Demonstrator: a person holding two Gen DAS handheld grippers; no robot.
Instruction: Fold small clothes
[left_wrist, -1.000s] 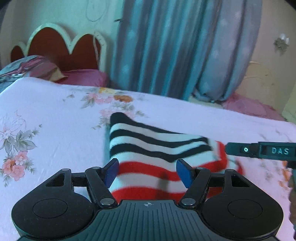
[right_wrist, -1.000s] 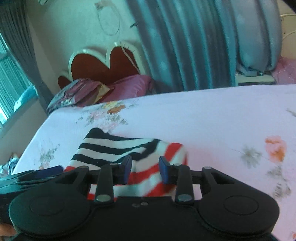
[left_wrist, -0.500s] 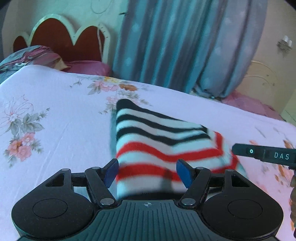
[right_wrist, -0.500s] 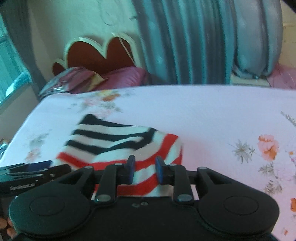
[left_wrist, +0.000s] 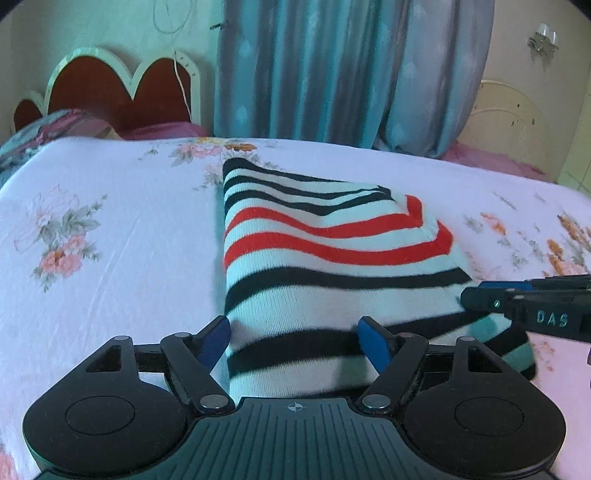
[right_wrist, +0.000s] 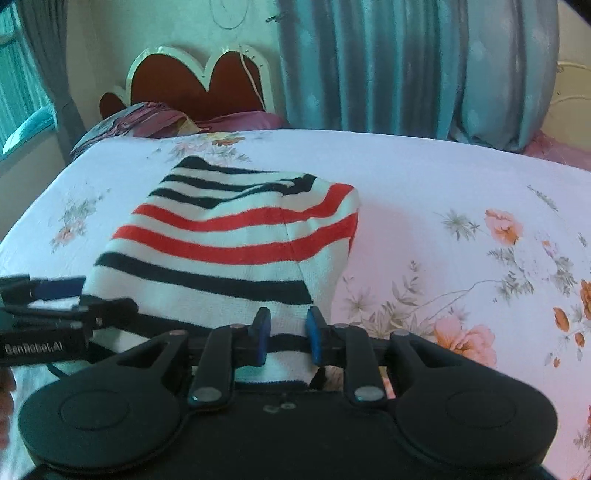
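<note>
Illumination is soft, diffuse daylight with a cool teal cast; a window (right_wrist: 22, 110) at far left is bright. Shadows are faint. Fisheye distortion bends and darkens the edges; focus is slightly soft throughout.

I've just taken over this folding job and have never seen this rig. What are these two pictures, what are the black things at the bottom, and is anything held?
There is no robot here. A person holds handheld tongs in each hand, each with a wide-angle camera looking along its fingers. One picture is from the left tongs, the other from the right tongs. A small striped garment lies on a flowered bed sheet. The left tongs are opening and the right are closing. Both have the garment's near end between their blue pads, but neither visibly pinches it.
</note>
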